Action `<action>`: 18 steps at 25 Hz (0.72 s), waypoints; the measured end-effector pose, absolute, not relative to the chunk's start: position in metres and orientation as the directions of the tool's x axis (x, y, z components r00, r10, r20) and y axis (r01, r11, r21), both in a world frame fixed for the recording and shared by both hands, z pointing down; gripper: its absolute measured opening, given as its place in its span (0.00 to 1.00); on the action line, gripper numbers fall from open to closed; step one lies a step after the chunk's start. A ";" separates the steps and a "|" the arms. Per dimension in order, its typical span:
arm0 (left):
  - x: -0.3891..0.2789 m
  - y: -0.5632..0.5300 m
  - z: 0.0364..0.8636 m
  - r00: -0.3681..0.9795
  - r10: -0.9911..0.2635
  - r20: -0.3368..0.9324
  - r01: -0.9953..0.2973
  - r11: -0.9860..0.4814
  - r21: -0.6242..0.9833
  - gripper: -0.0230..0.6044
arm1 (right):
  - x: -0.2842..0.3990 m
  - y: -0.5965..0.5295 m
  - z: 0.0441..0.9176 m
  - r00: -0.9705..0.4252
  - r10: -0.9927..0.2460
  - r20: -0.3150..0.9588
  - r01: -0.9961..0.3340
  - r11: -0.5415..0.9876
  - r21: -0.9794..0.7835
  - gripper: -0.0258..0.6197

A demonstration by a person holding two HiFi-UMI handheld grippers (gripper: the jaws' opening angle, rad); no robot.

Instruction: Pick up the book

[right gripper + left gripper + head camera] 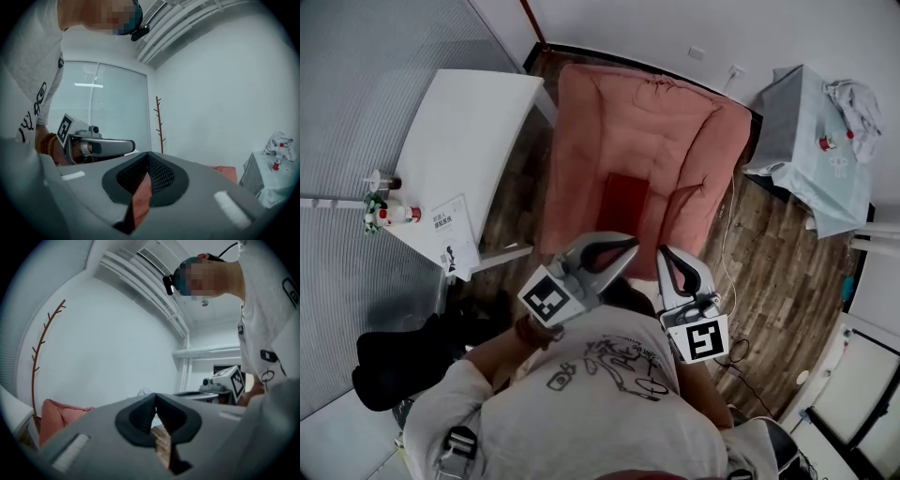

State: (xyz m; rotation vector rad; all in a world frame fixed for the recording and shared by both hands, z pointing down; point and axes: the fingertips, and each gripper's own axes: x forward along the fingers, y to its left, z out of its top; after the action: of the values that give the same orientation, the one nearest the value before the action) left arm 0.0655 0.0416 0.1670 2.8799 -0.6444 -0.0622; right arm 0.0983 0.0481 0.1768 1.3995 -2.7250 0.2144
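In the head view a dark red book [625, 199] lies flat on the seat of a salmon pink armchair [581, 141]. My left gripper [626, 244] and right gripper [667, 254] hover side by side just in front of the seat's near edge, short of the book. Both point towards it. Both pairs of jaws are shut, with nothing between them. The left gripper view shows its closed tips [155, 395] and a corner of the armchair [52, 415]. In the right gripper view the closed tips [148, 154] hide the book.
A white table [464, 131] with small bottles [390, 214] and a leaflet [455, 231] stands left of the chair. A side table under a pale blue cloth [811, 155] stands at the right. A cable [727, 272] runs over the wooden floor. A dark bag [394, 361] lies at lower left.
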 end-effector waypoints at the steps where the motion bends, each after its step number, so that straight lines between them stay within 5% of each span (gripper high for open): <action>1: 0.064 0.039 0.173 0.908 -0.418 0.009 -0.412 -0.891 0.190 0.04 | 0.096 0.045 0.182 -0.582 -0.803 0.132 -0.813 0.574 -0.093 0.05; 18: 0.046 0.010 0.291 0.919 -0.372 0.134 -0.394 -0.884 0.252 0.10 | 0.082 0.008 0.287 -0.551 -0.807 0.211 -0.834 0.527 -0.161 0.05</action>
State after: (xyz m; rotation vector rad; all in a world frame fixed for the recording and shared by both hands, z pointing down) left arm 0.0458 0.0096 0.2911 2.8039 -0.5714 0.1182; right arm 0.0823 0.0080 0.2874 1.4287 -2.6477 0.3699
